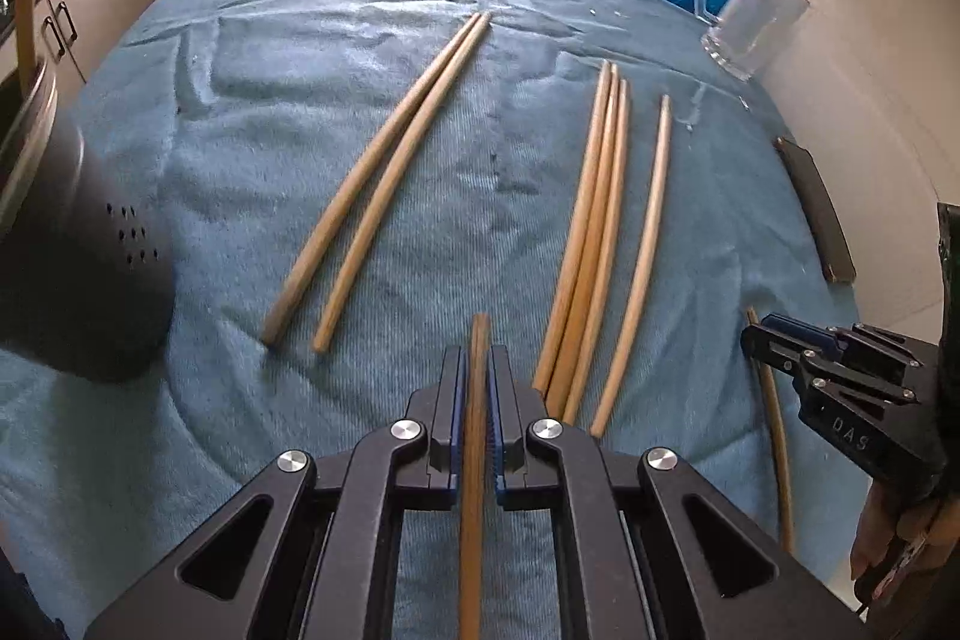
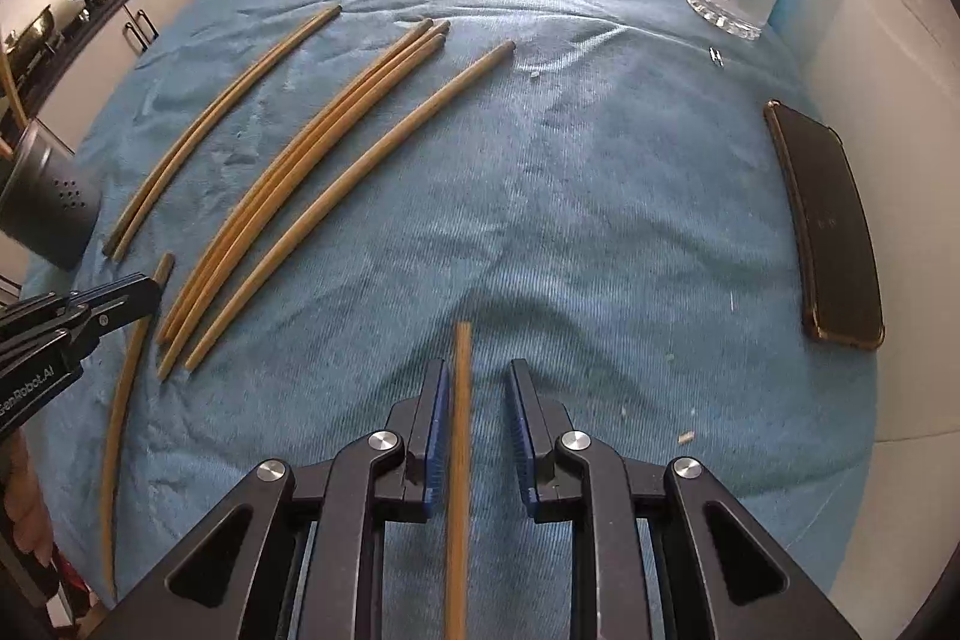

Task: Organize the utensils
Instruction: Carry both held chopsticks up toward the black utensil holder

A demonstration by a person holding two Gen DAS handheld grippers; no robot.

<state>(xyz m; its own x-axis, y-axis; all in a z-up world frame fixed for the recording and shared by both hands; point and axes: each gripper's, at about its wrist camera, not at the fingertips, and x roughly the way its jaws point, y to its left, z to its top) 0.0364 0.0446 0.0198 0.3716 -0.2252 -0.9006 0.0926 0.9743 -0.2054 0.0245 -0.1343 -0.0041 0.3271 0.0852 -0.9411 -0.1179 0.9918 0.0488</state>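
The left gripper (image 1: 477, 388) is clamping 1 tan wooden chopstick (image 1: 474, 460) between its blue pads, lengthwise along the fingers, tip pointing away over the blue-towelled bench (image 1: 300, 100), probably for carrying to the black perforated holder (image 1: 72, 268). The right gripper (image 2: 477, 400) is standing apart around another wooden chopstick (image 2: 459, 460), not pinching it.
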